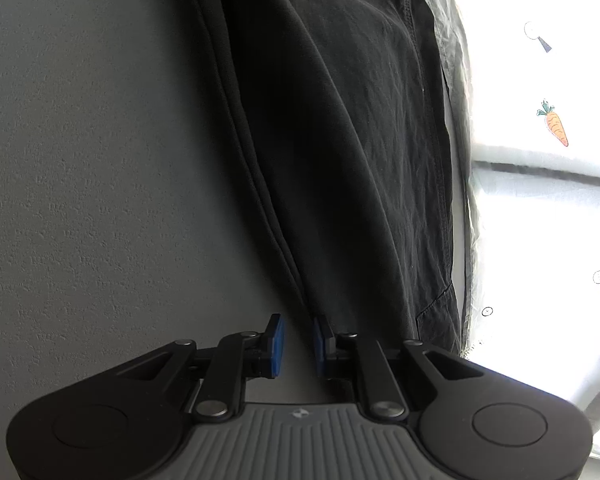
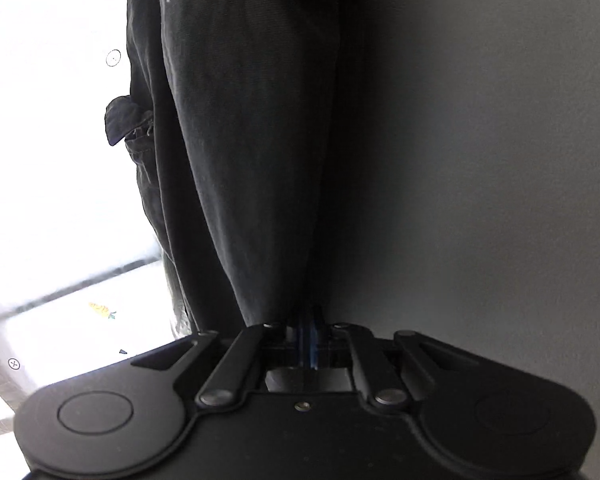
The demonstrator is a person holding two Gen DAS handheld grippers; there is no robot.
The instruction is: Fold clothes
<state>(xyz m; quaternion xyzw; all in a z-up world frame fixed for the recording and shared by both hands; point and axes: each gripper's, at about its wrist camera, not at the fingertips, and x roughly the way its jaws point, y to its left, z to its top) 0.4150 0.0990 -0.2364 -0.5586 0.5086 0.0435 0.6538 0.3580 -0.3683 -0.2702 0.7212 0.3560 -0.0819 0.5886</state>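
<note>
A dark grey garment [image 1: 340,140] lies stretched along a grey textured surface [image 1: 100,160]. In the left wrist view its stitched edge runs down to the tip of the right blue pad [image 1: 320,340]. My left gripper [image 1: 298,342] has its pads apart, with bare grey surface showing in the gap and nothing pressed between them. In the right wrist view the same garment [image 2: 240,140] narrows into folds that end at my right gripper [image 2: 309,336]. Its blue pads are closed together on the cloth's end. A small flap [image 2: 124,120] sticks out of the garment's left side.
A bright white cloth with carrot prints [image 1: 556,124] borders the grey surface, overexposed in both views. Crinkled clear plastic [image 1: 460,120] runs along the garment's far side. Open grey surface [image 2: 480,160] lies right of the garment in the right wrist view.
</note>
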